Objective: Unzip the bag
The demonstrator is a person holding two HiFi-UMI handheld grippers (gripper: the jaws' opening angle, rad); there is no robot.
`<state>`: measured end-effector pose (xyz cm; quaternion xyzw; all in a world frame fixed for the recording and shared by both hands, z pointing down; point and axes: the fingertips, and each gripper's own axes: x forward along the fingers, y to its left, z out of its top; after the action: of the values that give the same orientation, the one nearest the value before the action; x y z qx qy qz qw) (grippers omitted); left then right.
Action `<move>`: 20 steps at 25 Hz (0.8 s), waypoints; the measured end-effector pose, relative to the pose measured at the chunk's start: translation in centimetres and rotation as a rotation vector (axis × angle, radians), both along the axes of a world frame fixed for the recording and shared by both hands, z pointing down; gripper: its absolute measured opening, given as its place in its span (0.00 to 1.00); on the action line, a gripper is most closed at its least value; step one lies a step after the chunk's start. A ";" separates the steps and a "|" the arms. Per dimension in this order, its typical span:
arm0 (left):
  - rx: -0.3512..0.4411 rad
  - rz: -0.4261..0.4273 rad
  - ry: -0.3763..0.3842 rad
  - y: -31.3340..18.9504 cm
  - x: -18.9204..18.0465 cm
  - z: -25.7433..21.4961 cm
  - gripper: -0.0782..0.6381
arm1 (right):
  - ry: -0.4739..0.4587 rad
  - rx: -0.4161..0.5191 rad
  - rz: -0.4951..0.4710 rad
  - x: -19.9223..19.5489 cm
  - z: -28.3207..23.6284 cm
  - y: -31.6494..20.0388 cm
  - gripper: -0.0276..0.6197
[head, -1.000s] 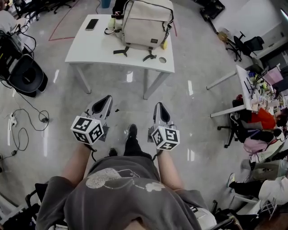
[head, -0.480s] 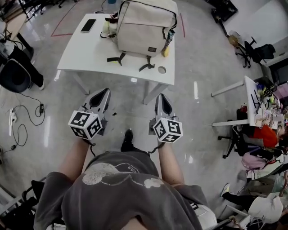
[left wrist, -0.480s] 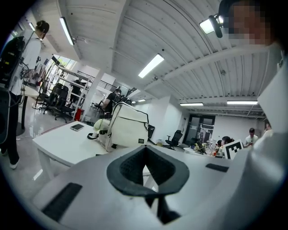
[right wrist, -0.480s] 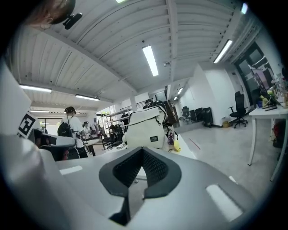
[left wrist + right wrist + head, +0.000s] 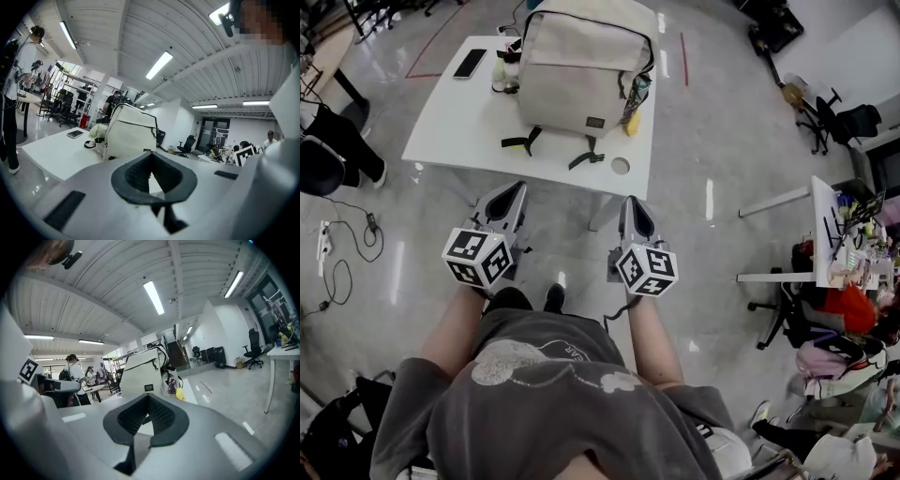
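A cream backpack [image 5: 574, 67] with black straps and a small dark label lies on a white table [image 5: 459, 122] ahead of me. It also stands out in the left gripper view as the backpack [image 5: 129, 133] and in the right gripper view as the backpack [image 5: 143, 373]. My left gripper [image 5: 514, 192] is shut and empty, held short of the table's near edge. Beside it my right gripper [image 5: 633, 208] is shut too, with nothing in it. Both point toward the backpack from a distance.
A phone [image 5: 470, 63] lies at the table's far left, a yellow charm [image 5: 631, 122] hangs at the bag's right side, and a round hole [image 5: 621, 166] marks the near right corner. Desks and office chairs [image 5: 853, 122] stand to the right, cables [image 5: 342, 262] trail on the floor at left.
The table and backpack have come nearer and lower in the head view as I step forward. Both grippers stay shut and keep their place before me.
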<state>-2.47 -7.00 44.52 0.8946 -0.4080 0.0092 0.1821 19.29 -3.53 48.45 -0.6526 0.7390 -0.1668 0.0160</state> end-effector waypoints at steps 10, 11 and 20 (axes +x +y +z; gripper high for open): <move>0.026 0.101 -0.025 -3.7 6.2 -1.4 0.12 | 0.046 0.051 -0.028 1.2 -2.4 -4.6 0.04; 0.022 0.115 -0.025 -4.2 6.7 -1.3 0.12 | 0.051 0.051 -0.020 1.4 -2.4 -5.0 0.04; 0.008 0.218 0.015 -12.3 11.4 -1.2 0.12 | 0.081 0.034 0.078 4.4 -2.6 -11.0 0.04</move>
<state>8.90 -19.28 43.35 0.9344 -0.3068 0.0207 0.1798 23.74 -14.53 45.86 -0.6868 0.7157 -0.1271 0.0038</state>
